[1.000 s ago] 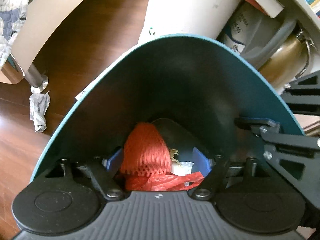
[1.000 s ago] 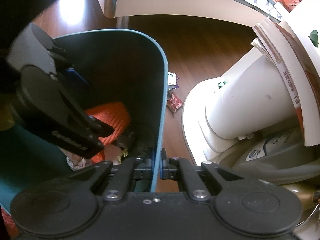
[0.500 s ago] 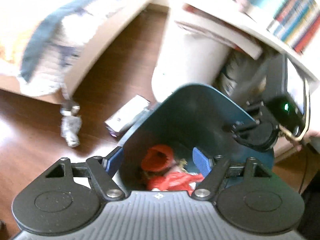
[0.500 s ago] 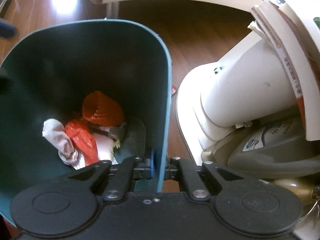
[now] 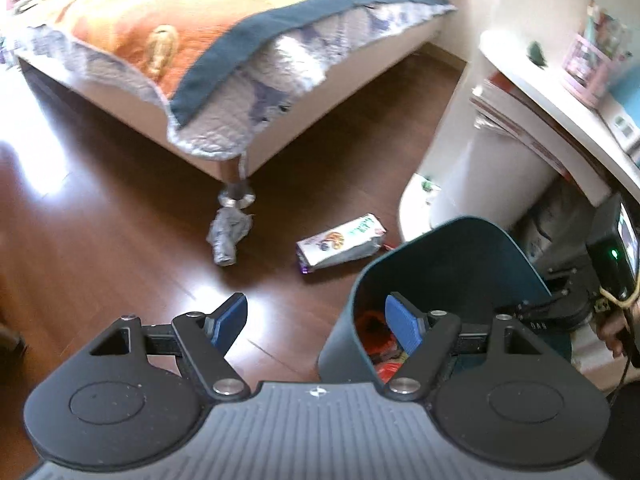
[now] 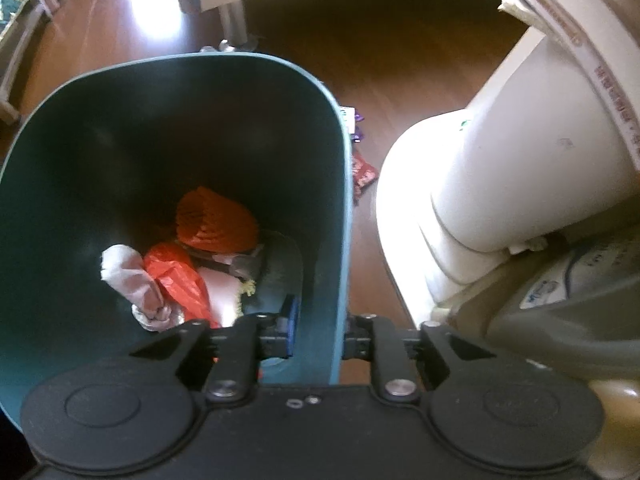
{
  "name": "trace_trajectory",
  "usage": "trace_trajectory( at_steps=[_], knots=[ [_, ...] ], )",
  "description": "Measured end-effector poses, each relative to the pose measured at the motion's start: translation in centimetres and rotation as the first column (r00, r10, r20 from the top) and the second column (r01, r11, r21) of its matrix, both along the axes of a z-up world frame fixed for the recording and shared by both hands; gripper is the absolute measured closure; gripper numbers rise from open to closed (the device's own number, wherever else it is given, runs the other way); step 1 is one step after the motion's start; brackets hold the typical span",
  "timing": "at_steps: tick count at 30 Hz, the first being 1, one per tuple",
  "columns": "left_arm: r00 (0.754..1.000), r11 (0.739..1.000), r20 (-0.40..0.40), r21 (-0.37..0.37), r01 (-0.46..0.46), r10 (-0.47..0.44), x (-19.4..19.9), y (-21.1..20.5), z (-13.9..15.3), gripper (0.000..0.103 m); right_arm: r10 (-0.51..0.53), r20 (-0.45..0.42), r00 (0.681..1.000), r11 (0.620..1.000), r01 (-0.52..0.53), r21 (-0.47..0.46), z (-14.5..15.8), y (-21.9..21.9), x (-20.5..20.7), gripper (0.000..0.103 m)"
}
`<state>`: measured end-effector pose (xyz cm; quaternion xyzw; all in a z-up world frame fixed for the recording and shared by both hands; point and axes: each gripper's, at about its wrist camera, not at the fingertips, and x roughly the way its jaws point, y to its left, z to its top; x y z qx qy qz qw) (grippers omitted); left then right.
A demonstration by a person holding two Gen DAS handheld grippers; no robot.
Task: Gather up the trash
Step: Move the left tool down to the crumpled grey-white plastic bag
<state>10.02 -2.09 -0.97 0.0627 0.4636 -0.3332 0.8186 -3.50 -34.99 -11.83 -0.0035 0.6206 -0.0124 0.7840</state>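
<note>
**Right tongs on the bin wall, left ones empty**

Your left gripper (image 5: 316, 320) is spread wide with nothing between the blue pads, hanging above the wood floor (image 5: 120, 240) beside the teal bin (image 5: 448, 248). Your right gripper (image 6: 318, 330) is pinched narrow onto the bin's wall (image 6: 340, 240), one finger inside, one outside. Orange netting (image 6: 218, 224) and a red bag (image 6: 180, 276) sit at the bottom. On the floor near the bed leg: a crumpled grey wad (image 5: 229, 234) and a snack packet (image 5: 340, 242).
</note>
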Motion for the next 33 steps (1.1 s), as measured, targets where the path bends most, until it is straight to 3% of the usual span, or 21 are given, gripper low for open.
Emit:
trace_trajectory(
  at_steps=[8, 12, 15, 16, 18, 22, 26, 29, 33],
  knots=[
    [0.991, 0.979, 0.021, 0.152, -0.136, 0.134, -0.3, -1.9, 2.8, 0.027, 0.059, 0.053, 0.997, 0.992, -0.064, 0.109, -0.2, -1.2, 0.4, 0.079],
    [0.996, 0.976, 0.064, 0.205, -0.071, 0.059, 2.6, -3.5, 5.2, 0.027, 0.043, 0.018, 0.999, 0.992, -0.045, 0.122, -0.3, -1.1, 1.1, 0.081],
    [0.993, 0.972, 0.119, 0.234, -0.004, -0.025, 5.4, -4.6, 4.3, 0.027, 0.054, 0.027, 0.998, 0.994, -0.056, 0.098, 0.0, -0.6, 1.4, 0.084],
    [0.992, 0.972, 0.117, 0.236, 0.015, -0.044, 6.3, -4.7, 3.2, 0.027, 0.069, 0.028, 0.997, 0.994, -0.071, 0.088, 0.0, -0.3, 1.3, 0.086],
    [0.991, 0.969, 0.109, 0.242, 0.053, -0.082, 8.0, -4.8, 0.5, 0.027, 0.079, 0.043, 0.996, 0.996, -0.080, 0.032, -0.1, 0.2, 1.2, 0.100],
    [0.986, 0.957, 0.061, 0.256, 0.137, -0.158, 10.9, -4.6, -6.1, 0.027, 0.065, 0.033, 0.997, 0.997, -0.064, -0.034, -0.2, 1.7, 1.7, 0.098],
    [0.972, 0.942, 0.045, 0.260, 0.210, -0.229, 13.0, -4.4, -12.7, 0.027, -0.048, -0.002, 0.999, 0.998, 0.048, -0.042, -0.2, 1.9, 2.6, 0.098],
    [0.971, 0.945, 0.001, 0.228, 0.233, -0.240, 14.9, -4.6, -17.4, 0.027, -0.123, -0.043, 0.991, 0.992, 0.122, -0.029, 0.3, 1.7, 3.2, 0.100],
    [0.971, 0.957, -0.059, 0.164, 0.238, -0.231, 18.3, -5.6, -22.3, 0.027, -0.232, -0.050, 0.971, 0.970, 0.228, -0.082, 1.7, 1.8, 3.4, 0.100]
  ],
)
